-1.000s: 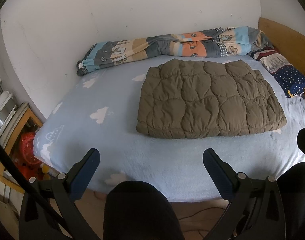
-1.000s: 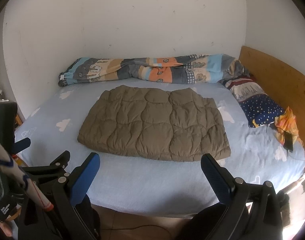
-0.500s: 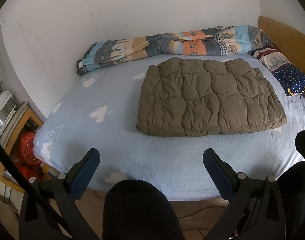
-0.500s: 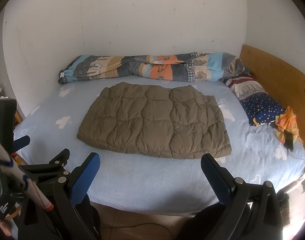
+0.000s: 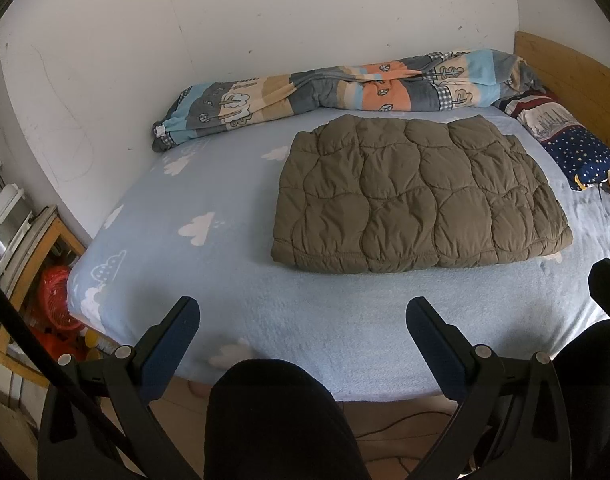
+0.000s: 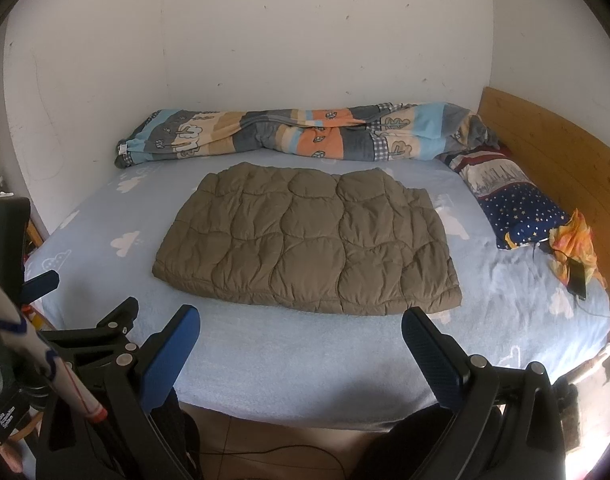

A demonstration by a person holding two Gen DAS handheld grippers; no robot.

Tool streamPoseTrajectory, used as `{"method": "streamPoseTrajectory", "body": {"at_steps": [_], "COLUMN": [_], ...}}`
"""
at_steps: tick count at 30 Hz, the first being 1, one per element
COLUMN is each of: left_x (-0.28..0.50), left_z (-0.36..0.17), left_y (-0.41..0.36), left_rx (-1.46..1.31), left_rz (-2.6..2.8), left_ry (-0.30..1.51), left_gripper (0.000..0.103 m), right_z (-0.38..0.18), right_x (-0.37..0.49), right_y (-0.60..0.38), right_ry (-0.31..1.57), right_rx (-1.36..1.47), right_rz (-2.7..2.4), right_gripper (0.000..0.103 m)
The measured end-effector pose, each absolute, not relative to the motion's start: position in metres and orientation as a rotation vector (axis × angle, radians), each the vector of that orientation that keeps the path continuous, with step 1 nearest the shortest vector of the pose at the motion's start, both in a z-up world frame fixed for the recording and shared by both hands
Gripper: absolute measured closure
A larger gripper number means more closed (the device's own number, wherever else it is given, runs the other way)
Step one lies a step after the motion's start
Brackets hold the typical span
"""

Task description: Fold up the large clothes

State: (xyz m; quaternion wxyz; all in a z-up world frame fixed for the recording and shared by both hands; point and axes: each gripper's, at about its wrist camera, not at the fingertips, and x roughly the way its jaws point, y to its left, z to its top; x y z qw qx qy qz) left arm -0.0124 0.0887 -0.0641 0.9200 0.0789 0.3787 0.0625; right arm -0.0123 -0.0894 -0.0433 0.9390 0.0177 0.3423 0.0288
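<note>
The olive quilted jacket (image 5: 421, 196) lies flat in the middle of the bed (image 5: 305, 320), folded into a thick, roughly rectangular pad with its rolled edge towards the near side; laid there, it has bare sheet all round it, so either tool can reach a side without fouling anything else. The left gripper (image 5: 301, 324) hovers over the near edge of the mattress with its jaws spread wide and nothing between them; the right gripper (image 6: 301, 332) hangs likewise, fully parted and empty, just short of the jacket's near hem. Both sit well apart from the cloth, which suggests either a pause to judge the fold or readiness for one more; I cannot tell which. A striped blanket (image 6: 297, 136) is rolled against the far wall, seemingly pushed aside to free the working space; a starred pillow (image 6: 521, 208) and an orange cloth (image 6: 577, 240) rest at the right by the wooden headboard (image 6: 553, 148), clear of the jacket. The person's dark-clad knees (image 5: 277, 412) press close to the bed's near side, between the tools.
</note>
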Motion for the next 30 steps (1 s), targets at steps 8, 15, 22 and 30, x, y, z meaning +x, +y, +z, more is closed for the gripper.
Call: {"method": "streamPoseTrajectory", "body": {"at_steps": [8,15,22,30], "left_x": [-0.0123,-0.0126,-0.0132,-0.0132], "left_z": [-0.0641,-0.064,-0.064,-0.064], "left_y": [0.0891,0.0891,0.0894,0.09], "left_rx": [0.161,0.163,0.162,0.162], "left_rz": [0.128,0.128,0.127,0.127], "left_ry": [0.778,0.778,0.778,0.778], "left_gripper": [0.0,0.0,0.0,0.0], "right_z": [-0.0467,-0.0459,-0.0464,-0.0461], "right_x": [-0.0146,-0.0142,-0.0154,-0.0149], "right_y": [-0.0926,-0.0931,-0.0937,-0.0947], "right_ry": [0.704,0.706,0.706,0.708], "right_rx": [0.038,0.038,0.038,0.038], "right_rz": [0.06,0.06,0.061,0.062], "right_gripper": [0.001,0.001,0.001,0.001]}}
